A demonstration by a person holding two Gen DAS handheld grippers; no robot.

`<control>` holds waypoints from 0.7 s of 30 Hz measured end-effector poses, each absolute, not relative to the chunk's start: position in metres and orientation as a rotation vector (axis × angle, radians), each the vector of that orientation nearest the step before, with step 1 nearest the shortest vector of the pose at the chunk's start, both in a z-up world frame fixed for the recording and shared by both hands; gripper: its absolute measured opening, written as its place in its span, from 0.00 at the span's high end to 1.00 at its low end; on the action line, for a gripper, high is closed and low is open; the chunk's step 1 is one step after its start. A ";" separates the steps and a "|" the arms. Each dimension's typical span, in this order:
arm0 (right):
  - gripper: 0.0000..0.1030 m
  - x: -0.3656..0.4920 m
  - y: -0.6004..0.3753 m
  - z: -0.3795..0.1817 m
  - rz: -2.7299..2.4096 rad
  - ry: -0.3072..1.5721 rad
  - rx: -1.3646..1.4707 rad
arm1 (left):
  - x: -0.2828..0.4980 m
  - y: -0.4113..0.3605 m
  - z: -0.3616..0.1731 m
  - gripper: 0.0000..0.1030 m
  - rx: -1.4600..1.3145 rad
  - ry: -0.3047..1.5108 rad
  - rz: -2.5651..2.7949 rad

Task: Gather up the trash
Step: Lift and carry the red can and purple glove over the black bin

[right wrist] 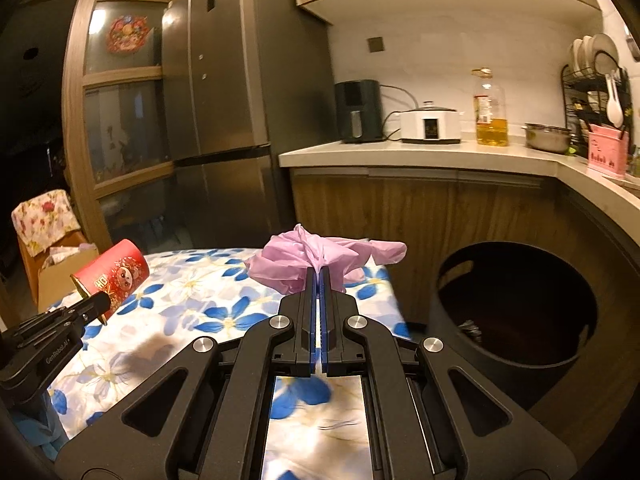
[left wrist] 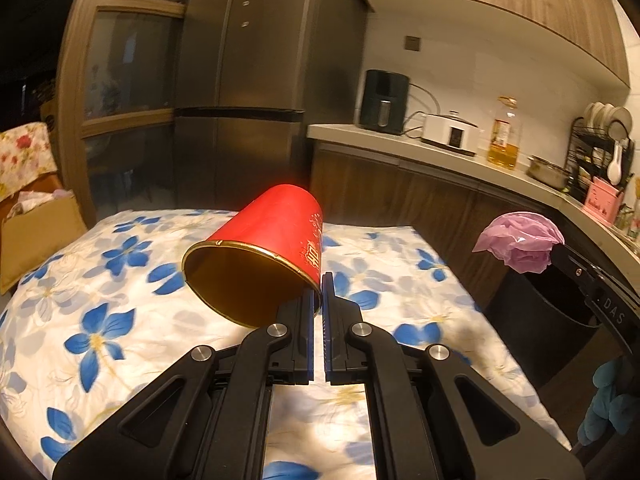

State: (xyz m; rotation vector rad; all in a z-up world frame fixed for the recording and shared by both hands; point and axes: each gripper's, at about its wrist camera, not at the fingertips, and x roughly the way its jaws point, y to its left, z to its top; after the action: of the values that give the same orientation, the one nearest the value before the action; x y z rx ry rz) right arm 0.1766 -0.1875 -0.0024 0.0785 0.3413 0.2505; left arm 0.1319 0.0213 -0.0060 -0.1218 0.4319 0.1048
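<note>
My left gripper (left wrist: 319,280) is shut on the rim of a red paper cup (left wrist: 264,248) with a gold inside, held tilted above the flowered tablecloth (left wrist: 100,320). The same red cup (right wrist: 116,276) shows at the left of the right wrist view, pinched by the left gripper (right wrist: 105,307). My right gripper (right wrist: 319,273) is shut on a crumpled pink plastic bag (right wrist: 320,258), lifted over the table's far right part. In the left wrist view the pink bag (left wrist: 520,240) hangs from the right gripper (left wrist: 554,252) at the right. A black round bin (right wrist: 516,312) stands on the floor right of the table.
A kitchen counter (right wrist: 420,156) runs behind with an air fryer (right wrist: 358,110), a white cooker (right wrist: 430,124), an oil bottle (right wrist: 490,108), a steel pot (right wrist: 548,136) and a dish rack (right wrist: 596,92). A tall fridge (right wrist: 236,112) and a cardboard box (right wrist: 60,276) stand at the left.
</note>
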 end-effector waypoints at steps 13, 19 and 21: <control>0.99 0.177 -0.256 -0.004 0.119 0.327 0.118 | 0.158 -0.056 0.001 0.97 -0.071 0.428 -0.057; 0.99 0.179 -0.289 -0.006 0.049 0.320 0.131 | 0.169 -0.095 0.006 0.97 -0.041 0.411 -0.141; 0.99 0.179 -0.300 -0.007 0.026 0.322 0.136 | 0.173 -0.108 0.008 0.97 -0.033 0.405 -0.169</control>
State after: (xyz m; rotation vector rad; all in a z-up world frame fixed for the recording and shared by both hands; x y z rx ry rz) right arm 0.1791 -0.2997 -0.0070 0.1363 0.3219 0.0256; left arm 0.1735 -0.1077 0.0077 -0.0328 0.4053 -0.1690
